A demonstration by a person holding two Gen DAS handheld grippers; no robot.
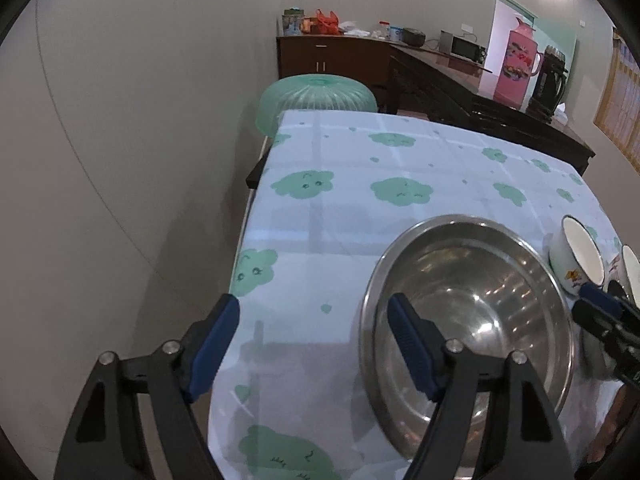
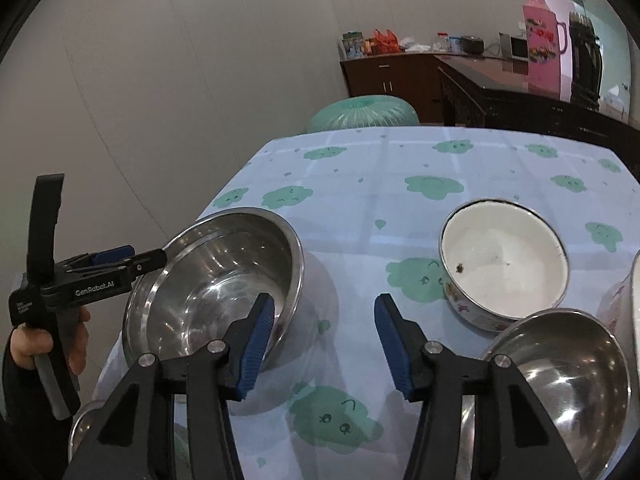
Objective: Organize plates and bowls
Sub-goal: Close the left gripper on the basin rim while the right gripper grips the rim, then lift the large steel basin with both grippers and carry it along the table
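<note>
I am bringing both claws in on the big steel bowl (image 2: pixel 216 292), which is sitting near the worktop's (image 1: pixel 340 216) left edge. My left claw (image 1: pixel 316 350) is gaping wide with one finger over the bowl's near rim and the other over bare cloth, gripping nothing. My right claw (image 2: pixel 324 344) is also gaping, straddling the bowl's right rim without pressing it. The white bowl (image 2: pixel 504 268) and a small steel bowl (image 2: pixel 560 364) are waiting toward the right edge. I am judging this the reach before a two-handed lift; next, both claws need seating over opposite rims and closing.
</note>
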